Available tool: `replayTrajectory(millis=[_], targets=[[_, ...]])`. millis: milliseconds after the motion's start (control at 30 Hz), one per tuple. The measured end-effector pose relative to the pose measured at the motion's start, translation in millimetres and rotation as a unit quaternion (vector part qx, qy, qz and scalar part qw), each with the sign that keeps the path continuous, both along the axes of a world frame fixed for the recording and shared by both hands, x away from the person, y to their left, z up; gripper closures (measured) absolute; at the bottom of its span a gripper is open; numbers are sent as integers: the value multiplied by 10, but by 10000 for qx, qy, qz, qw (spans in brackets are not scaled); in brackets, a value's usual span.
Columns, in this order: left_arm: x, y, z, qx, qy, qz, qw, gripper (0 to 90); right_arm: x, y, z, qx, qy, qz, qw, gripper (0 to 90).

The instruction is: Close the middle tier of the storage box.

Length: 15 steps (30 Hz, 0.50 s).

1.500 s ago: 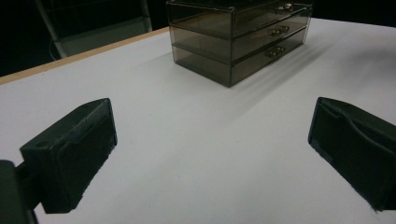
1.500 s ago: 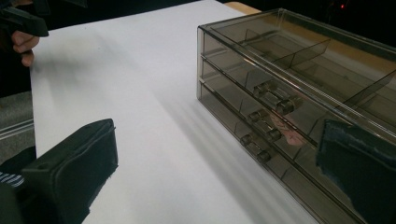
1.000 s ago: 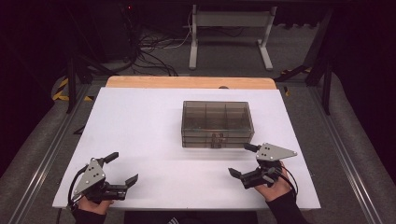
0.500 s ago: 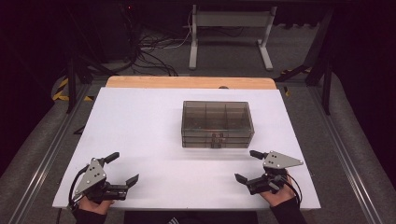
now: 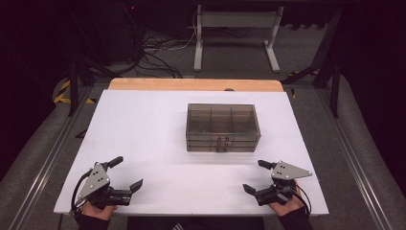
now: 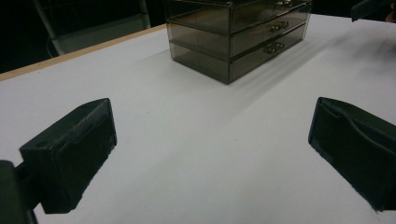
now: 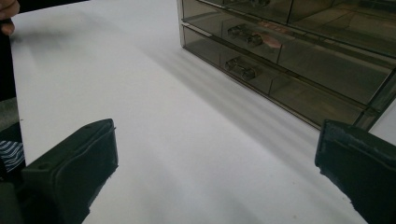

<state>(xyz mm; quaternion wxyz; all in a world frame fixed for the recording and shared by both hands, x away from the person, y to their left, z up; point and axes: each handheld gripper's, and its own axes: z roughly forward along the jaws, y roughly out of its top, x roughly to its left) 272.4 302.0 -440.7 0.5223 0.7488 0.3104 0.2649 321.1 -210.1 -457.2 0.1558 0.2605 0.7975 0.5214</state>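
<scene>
A: Both tongs are spread wide with nothing in them: left gripper (image 5: pixel 128 175) at lower left of the high view, right gripper (image 5: pixel 253 176) at lower right

B: The drawer box (image 5: pixel 223 127) sits mid-frame on the white table (image 5: pixel 143 124), well apart from both

A: To open a drawer, I'd go low and square at its small handles (image 7: pixel 243 66)

B: Contents? One drawer shows something pinkish (image 7: pixel 270 41); I can't tell what

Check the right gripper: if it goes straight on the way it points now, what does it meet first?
Probably the drawer box: the right gripper looks over bare white table toward its front, nothing lying between. Depth is unclear; it may skim the front's left end.
</scene>
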Motion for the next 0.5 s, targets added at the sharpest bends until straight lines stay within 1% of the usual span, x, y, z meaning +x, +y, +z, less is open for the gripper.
replayTrajectory(millis=[67,100,167,233,300,500], targets=[[3,-2,-1,16,-20,3,10000,19,-13,-14,-16,49,-6,-29,10000,0],[0,-8,-4,-23,12,2,10000,19,-18,-19,-26,68,-10,-41,10000,0],[3,-13,-8,-9,8,-4,10000,19,-26,-21,-45,96,13,-58,9999,0],[7,-17,-12,27,8,-25,10000,19,-29,-19,-49,58,17,-46,10000,0],[9,-28,-20,12,44,-42,10000,19,-38,-12,-59,40,-20,-106,9999,0],[9,-25,-20,25,21,-52,10000,19,-32,-16,-76,16,4,-143,9999,0]])
